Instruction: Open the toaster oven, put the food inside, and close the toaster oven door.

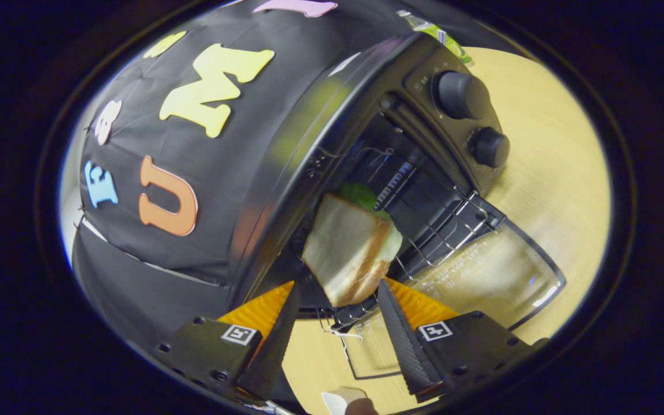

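Pale wooden surface (545, 173) carried the toaster oven (366, 104), its glass door (493, 276) dropped open. The hand-held gripper (336, 305) stood apart around the sandwich (346, 248) at the oven's mouth; contact unclear. Soft, light, crushable, it seemed best pinched gently across the crusts.

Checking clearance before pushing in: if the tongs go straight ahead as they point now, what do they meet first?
Probably the sandwich, just ahead of the open tongs, on the toaster oven wire rack; depth is unclear.

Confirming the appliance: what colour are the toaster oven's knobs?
Black, like the toaster oven body; knobs clearest in the gripper view.
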Demonstrator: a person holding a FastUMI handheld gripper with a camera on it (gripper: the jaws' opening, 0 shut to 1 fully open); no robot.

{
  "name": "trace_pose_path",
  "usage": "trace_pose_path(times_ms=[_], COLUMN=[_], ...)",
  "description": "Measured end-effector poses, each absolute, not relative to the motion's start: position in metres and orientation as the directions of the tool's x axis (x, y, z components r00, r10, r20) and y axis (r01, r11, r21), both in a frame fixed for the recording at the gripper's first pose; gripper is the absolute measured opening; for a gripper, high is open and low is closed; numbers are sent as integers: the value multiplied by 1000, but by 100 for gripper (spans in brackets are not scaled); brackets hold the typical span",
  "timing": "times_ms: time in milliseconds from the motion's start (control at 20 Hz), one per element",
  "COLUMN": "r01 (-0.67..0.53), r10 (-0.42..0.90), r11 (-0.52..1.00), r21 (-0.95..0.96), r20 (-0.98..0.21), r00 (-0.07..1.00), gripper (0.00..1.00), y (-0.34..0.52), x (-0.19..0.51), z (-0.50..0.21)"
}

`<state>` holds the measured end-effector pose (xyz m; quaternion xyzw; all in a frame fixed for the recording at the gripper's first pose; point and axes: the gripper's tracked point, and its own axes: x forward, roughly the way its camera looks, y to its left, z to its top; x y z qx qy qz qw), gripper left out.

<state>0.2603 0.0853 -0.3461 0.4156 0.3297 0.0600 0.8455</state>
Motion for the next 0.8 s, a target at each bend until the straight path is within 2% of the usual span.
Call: trace_pose_path(times_ms=[150, 300, 600, 800], r01=[115, 42, -57, -73], r10=[385, 373, 276, 182], r11=[713, 799, 935, 978], r21=[692, 600, 351, 193], r20=[-523, -550, -617, -636], r00=[760, 747, 737, 750], gripper=[88, 97, 98, 100], y=[87, 87, 75, 54], x=[227, 186, 110, 92], z=[-325, -309, -312, -336])
